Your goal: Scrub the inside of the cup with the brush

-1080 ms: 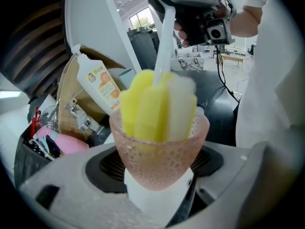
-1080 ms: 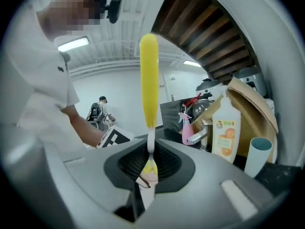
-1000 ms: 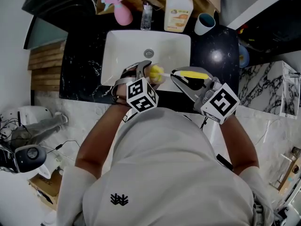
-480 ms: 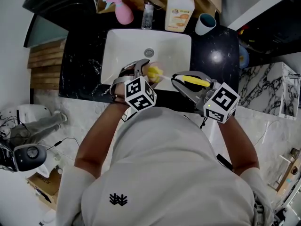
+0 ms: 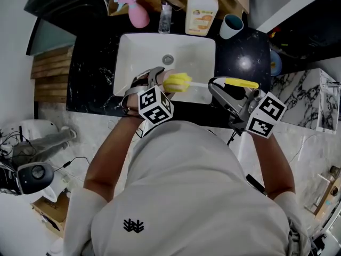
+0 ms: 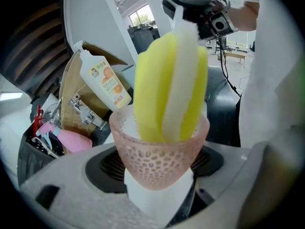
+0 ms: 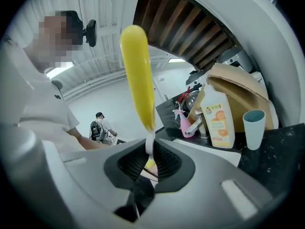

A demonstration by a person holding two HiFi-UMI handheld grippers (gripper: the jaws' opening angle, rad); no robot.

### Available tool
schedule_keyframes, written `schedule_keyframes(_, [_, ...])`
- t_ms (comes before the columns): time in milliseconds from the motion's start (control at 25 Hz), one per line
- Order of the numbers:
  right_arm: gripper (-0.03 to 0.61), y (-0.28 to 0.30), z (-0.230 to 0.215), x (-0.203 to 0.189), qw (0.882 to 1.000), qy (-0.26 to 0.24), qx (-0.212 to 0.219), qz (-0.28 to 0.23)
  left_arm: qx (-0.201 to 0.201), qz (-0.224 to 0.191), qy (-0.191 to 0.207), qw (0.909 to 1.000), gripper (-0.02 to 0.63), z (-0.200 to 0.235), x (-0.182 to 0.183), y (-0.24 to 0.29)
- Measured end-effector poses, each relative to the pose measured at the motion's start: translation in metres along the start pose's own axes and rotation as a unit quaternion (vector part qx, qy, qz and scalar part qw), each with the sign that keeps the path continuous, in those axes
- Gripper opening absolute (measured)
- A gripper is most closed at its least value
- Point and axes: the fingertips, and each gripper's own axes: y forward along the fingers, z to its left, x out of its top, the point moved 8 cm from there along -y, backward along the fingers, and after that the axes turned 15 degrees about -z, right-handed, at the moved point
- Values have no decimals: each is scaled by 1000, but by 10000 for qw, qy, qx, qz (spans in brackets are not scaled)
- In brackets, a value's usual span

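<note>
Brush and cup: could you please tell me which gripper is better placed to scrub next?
Right: the right gripper grips the brush, whose head sits inside the cup that the left gripper holds.

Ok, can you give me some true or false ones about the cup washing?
1. The left hand-held gripper holds the pink cup. True.
2. The sponge head is blue. False: it is yellow and white.
3. The sponge head sits inside the cup. True.
4. The sink is black. False: it is white, and the counter round it is black.
5. The right hand-held gripper is empty. False: it grips the brush.
</note>
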Motion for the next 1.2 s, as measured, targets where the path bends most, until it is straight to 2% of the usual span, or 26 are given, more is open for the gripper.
schedule_keyframes(80, [44, 3, 1, 2, 9995, -302, 5, 51, -19, -20, 8, 10000, 373, -1, 3, -1])
schedule_keyframes(320, [44, 29, 12, -11, 9897, -1264, 445, 507, -163, -132, 86, 9997, 373, -6, 19, 2])
schedule_keyframes(480, [44, 37, 5, -25, 9899, -1180, 386, 684, -171, -112, 149, 9997, 373, -8, 24, 3])
schedule_keyframes(720, [44, 28, -3, -27, 9899, -1092, 171, 888, -119, -76, 34, 9999, 373, -6, 15, -1])
schedule_keyframes(1200, [44, 3, 11, 12, 9874, -1418, 148, 693, -44, 99, -107, 9999, 373, 1, -2, 0])
